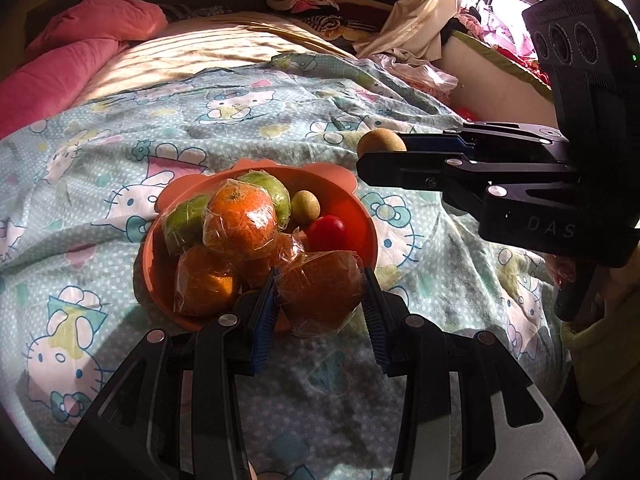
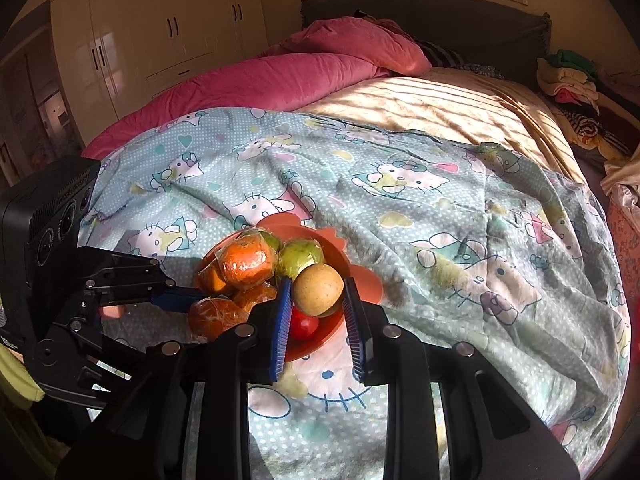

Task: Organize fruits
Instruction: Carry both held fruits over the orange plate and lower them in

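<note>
An orange bowl [image 1: 360,216] sits on the cartoon-cat blanket and holds plastic-wrapped oranges, wrapped green fruits [image 1: 182,220], a small kiwi [image 1: 305,207] and a red fruit [image 1: 327,232]. My left gripper [image 1: 320,280] is shut on a wrapped orange [image 1: 320,292] at the bowl's near rim. My right gripper [image 2: 316,288] is shut on a brown kiwi [image 2: 319,289] and holds it above the bowl [image 2: 368,280]; it also shows in the left wrist view [image 1: 380,152], with its kiwi [image 1: 380,142] right of and behind the bowl.
The blanket [image 2: 440,208] covers the near half of a bed. A pink duvet [image 2: 280,76] lies at the head. Folded clothes [image 2: 564,76] are stacked at the far side. A wardrobe [image 2: 160,32] stands beyond the bed.
</note>
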The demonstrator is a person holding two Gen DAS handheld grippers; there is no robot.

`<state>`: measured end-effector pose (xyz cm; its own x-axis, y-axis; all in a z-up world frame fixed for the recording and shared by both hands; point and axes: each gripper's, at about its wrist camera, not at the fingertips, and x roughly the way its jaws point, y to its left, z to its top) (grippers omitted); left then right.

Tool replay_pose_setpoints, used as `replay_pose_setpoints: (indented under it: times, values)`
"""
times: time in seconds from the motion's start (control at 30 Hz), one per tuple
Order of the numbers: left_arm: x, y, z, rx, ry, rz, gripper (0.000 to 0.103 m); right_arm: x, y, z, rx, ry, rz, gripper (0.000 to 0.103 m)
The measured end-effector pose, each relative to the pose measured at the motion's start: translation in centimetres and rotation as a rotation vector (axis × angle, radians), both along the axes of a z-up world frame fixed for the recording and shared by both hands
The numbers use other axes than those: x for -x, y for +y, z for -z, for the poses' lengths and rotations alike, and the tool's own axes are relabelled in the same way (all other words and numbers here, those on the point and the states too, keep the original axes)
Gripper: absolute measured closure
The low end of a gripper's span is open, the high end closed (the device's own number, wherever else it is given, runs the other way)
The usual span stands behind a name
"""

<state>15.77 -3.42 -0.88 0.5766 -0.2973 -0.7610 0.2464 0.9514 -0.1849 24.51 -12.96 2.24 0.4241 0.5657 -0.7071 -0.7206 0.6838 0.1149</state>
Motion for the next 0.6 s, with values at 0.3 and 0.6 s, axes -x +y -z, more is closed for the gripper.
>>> replay_pose_setpoints:
  times: [0.3, 0.6]
  values:
    - [-0.4, 0.3, 0.4, 0.004, 0.000, -0.009, 0.071, -0.7, 0.8, 1.2, 0.019, 0.026, -0.021, 0.078]
    - [-0.5, 0.4, 0.6, 0.003, 0.001, -0.013, 0.071, -1.6, 1.4, 2.2, 0.034, 0.054, -0.034, 0.078]
